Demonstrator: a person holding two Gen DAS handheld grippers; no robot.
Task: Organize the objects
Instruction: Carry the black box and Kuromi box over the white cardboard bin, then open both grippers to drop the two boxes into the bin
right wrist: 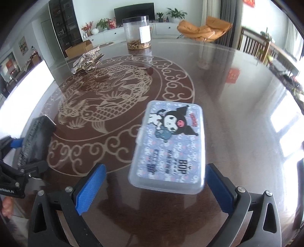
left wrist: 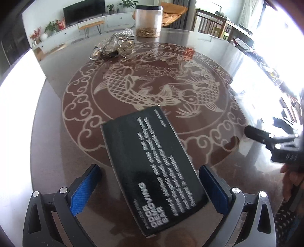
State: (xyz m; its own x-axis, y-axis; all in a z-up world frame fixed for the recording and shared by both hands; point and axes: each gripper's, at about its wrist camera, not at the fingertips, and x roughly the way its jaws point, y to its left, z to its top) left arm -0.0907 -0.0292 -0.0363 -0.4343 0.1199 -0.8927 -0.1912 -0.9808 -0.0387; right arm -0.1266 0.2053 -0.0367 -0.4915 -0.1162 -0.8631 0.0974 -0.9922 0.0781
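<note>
Fingers of the left gripper (left wrist: 150, 188) are standing released around the flat black printed cardboard box (left wrist: 152, 171), lying light and stiff on the counter (left wrist: 57, 152); the right gripper (right wrist: 153, 190) is straddling, unclenched, the slippery cartoon-printed rectangular plastic case (right wrist: 169, 146), best gripped across its long sides.

Home living room (television (right wrist: 134, 11), houseplants (right wrist: 175, 13), armchair (right wrist: 204, 28)).

Daylight enters from windows (right wrist: 288, 121), blown out white. Strong glare washes the glossy table (left wrist: 218, 53). Fisheye bending and dark vignetting at edges. Text on the black box (left wrist: 152, 171) is slightly blurred.
</note>
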